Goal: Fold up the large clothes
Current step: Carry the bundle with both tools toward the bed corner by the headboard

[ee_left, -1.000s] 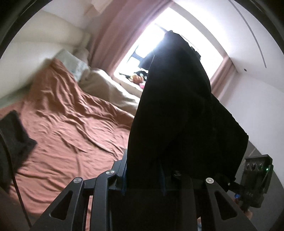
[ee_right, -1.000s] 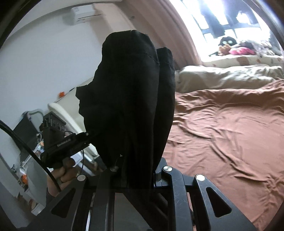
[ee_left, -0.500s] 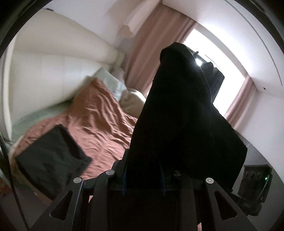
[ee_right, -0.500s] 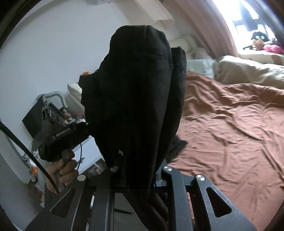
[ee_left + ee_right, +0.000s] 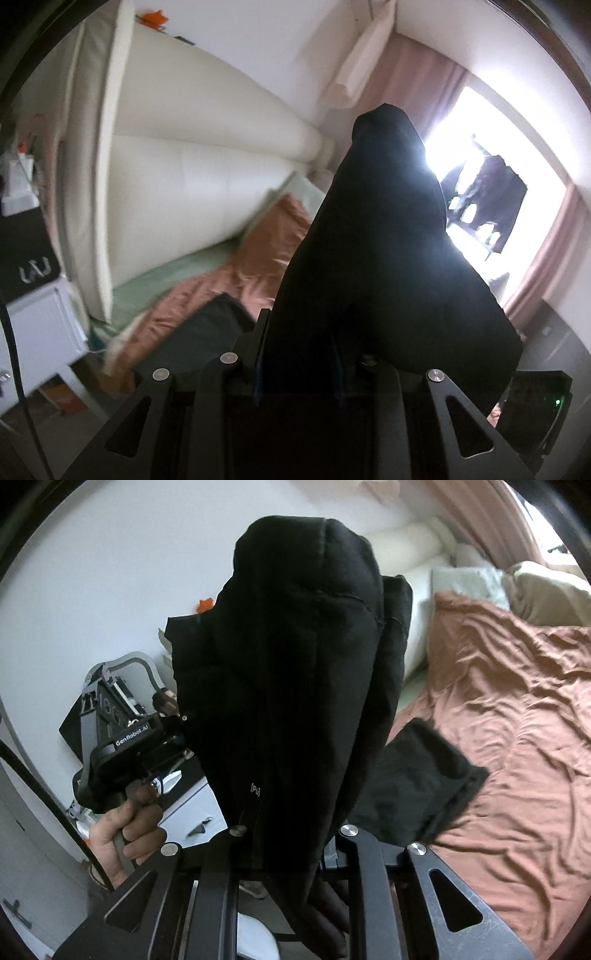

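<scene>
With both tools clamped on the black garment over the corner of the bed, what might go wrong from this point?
1. The black garment drapes over both cameras, hiding much of the bed, so placement may be misjudged.
2. The folded dark garment sits at the bed's corner; lowering the held one could knock it or land crooked on it.
3. The left tool and right tool grip bunched cloth, so layers might slip and undo the fold.

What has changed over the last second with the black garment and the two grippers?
Both grippers swung toward the headboard end of the bed, so the folded black pile now lies close ahead. Unchanged: the left gripper and right gripper stay clamped on the black garment, nothing released.
</scene>
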### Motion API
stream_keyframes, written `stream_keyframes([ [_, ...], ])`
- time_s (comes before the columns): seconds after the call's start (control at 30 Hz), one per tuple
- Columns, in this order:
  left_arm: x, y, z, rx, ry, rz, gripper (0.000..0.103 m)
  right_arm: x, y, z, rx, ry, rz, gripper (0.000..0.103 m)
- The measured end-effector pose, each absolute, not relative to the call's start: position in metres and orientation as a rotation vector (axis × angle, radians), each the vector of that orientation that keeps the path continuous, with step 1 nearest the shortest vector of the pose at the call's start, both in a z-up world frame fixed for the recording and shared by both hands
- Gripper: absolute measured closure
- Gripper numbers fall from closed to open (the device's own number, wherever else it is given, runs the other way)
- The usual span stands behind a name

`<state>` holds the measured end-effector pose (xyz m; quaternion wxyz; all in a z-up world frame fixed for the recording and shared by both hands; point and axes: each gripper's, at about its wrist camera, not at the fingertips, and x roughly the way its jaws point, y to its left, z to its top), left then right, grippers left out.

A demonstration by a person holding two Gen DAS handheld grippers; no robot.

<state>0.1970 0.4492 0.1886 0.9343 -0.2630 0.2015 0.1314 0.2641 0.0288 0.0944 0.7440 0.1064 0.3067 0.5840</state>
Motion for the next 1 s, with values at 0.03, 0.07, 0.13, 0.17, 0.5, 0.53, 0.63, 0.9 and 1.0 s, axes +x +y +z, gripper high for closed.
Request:
stream_keyframes([
  [0.03, 0.199, 0.455, 0.187, -0.537, 0.419, 0.287, 0.074, 0.265, 0.041, 0.091, 0.241, 0.685, 1.289, 0.089],
  [0.07, 0.202, 0.463, 0.183, -0.539, 0.426, 0.309, 0.074, 0.268, 0.053, 0.084, 0.246, 0.702, 1.296, 0.089],
  [0.13, 0.204, 0.475, 0.174, -0.541, 0.442, 0.339, 0.074, 0.273, 0.075, 0.078, 0.251, 0.733, 1.302, 0.089],
  [0.17, 0.208, 0.481, 0.17, -0.543, 0.451, 0.351, 0.074, 0.276, 0.088, 0.072, 0.253, 0.754, 1.303, 0.089],
  [0.5, 0.277, 0.545, 0.091, -0.614, 0.542, 0.43, 0.074, 0.346, 0.152, 0.014, 0.266, 0.891, 1.245, 0.089],
  [0.53, 0.285, 0.549, 0.083, -0.616, 0.551, 0.426, 0.074, 0.356, 0.156, 0.008, 0.265, 0.9, 1.234, 0.089],
  [0.63, 0.316, 0.558, 0.059, -0.612, 0.588, 0.414, 0.074, 0.383, 0.165, -0.006, 0.248, 0.918, 1.216, 0.089],
  [0.9, 0.385, 0.58, 0.007, -0.585, 0.686, 0.42, 0.074, 0.449, 0.192, -0.039, 0.229, 0.981, 1.187, 0.086],
  [1.0, 0.406, 0.582, -0.007, -0.567, 0.733, 0.413, 0.074, 0.466, 0.203, -0.06, 0.231, 1.036, 1.156, 0.084],
])
